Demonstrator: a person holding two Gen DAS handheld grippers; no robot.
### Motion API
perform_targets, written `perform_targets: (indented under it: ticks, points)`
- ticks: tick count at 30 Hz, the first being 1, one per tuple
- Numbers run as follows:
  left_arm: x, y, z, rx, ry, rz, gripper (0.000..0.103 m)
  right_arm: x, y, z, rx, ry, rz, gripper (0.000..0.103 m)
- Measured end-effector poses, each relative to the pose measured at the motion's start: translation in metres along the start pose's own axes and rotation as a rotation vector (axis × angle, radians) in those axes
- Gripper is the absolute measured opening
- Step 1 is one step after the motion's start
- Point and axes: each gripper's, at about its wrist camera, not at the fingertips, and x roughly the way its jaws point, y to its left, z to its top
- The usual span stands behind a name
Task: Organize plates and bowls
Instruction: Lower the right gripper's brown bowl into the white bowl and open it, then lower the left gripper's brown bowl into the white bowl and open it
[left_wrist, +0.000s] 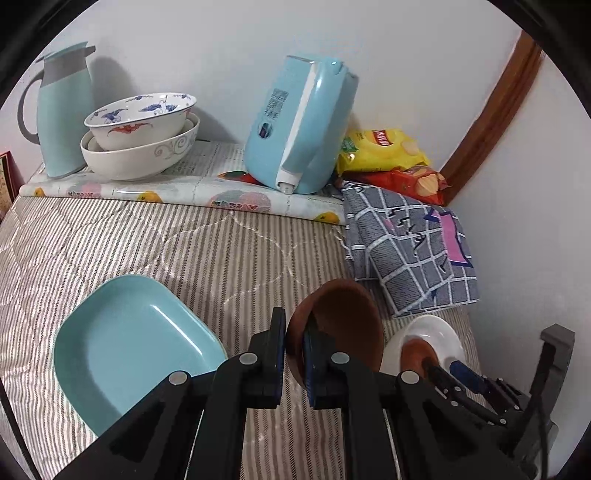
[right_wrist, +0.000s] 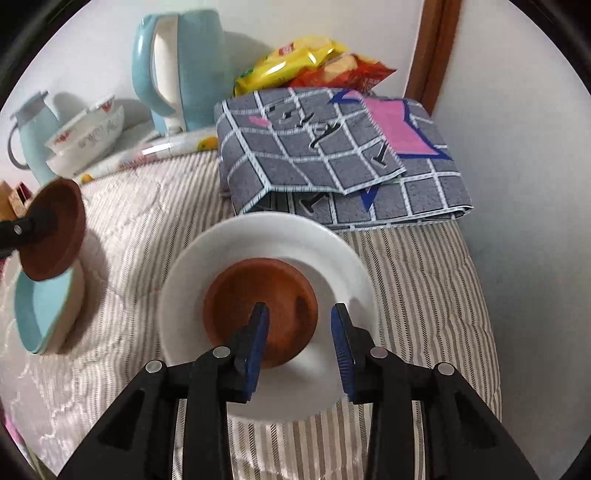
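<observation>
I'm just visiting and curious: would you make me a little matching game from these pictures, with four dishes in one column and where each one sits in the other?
Things:
1. brown dish on the right
2. second brown dish
3. red-patterned bowl
4. teal square plate

Places:
A. nested inside a bigger white bowl by the wall
B. lying alone on the striped cloth
C. pinched by its rim in the left gripper, off the cloth
D. resting on the white plate, below the right gripper's open fingers

Pairs: 1-D, 2-C, 3-A, 4-B
</observation>
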Motion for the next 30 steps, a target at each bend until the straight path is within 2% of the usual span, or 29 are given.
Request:
perform_targets:
  ticks: [7,14,30]
  points:
    - [-0.019,-0.027,-0.008,0.041,-0.024,-0.008,0.009,-0.039,-0.022,-0.007,0.050,-0.088,0.026,0.037]
    - [-0.033,-0.060,-0.020,0.095,-0.053,0.003,0.009,-0.063,-0.046,-0.022,0.095,-0.124,0.030,0.037]
    - [-0.016,-0.110,-0.046,0.152,-0.016,-0.007,0.009,-0.096,-0.092,-0.062,0.164,-0.149,0.012,0.037]
